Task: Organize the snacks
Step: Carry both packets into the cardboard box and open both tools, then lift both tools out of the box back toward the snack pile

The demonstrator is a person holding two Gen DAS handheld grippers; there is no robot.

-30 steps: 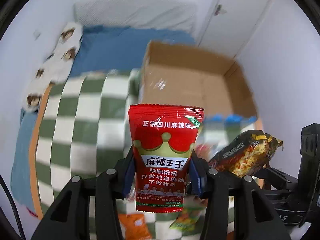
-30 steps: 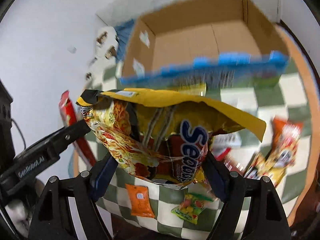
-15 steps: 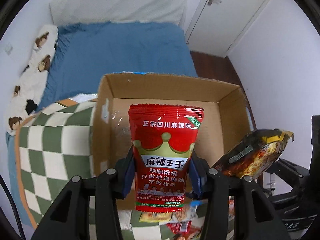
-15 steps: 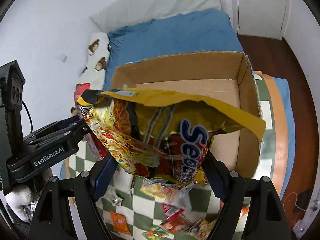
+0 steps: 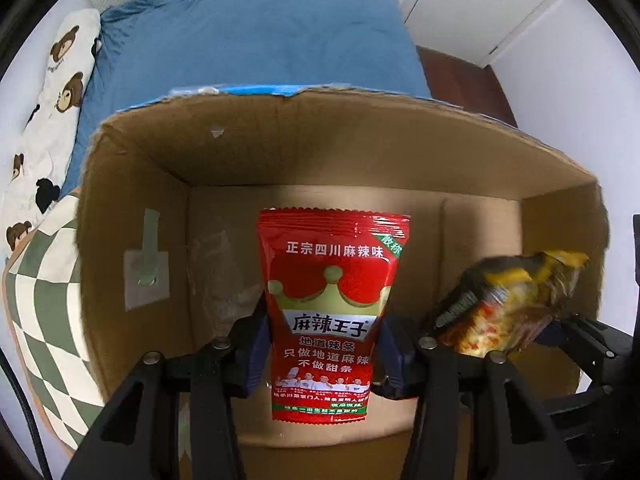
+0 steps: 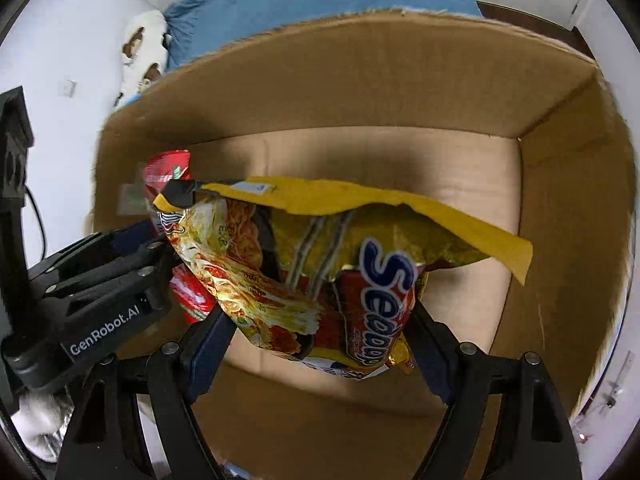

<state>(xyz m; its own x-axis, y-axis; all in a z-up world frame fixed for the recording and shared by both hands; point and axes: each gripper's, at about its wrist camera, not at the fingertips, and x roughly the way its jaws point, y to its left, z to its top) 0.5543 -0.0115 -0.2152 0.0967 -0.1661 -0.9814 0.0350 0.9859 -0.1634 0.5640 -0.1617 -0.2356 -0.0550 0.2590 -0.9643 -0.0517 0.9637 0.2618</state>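
The box (image 5: pixel 132 208) looks bare inside, so sorting has barely begun: over it the right tongs (image 6: pixel 320 344) pinch a noodle pack (image 6: pixel 320 276), while the left tongs (image 5: pixel 322 344), opening, hold a red pouch (image 5: pixel 332 308).

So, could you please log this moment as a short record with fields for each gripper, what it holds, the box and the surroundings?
left gripper: jaws opening, red spicy-strip packet upright between them
right gripper: shut on yellow Sedaap noodle packet
position: both packets held over the open cardboard box, grippers pointing down into it
box contents: floor looks bare, apart from a clear film near its left wall
surroundings: blue bedsheet behind the box, green checked cloth to its left
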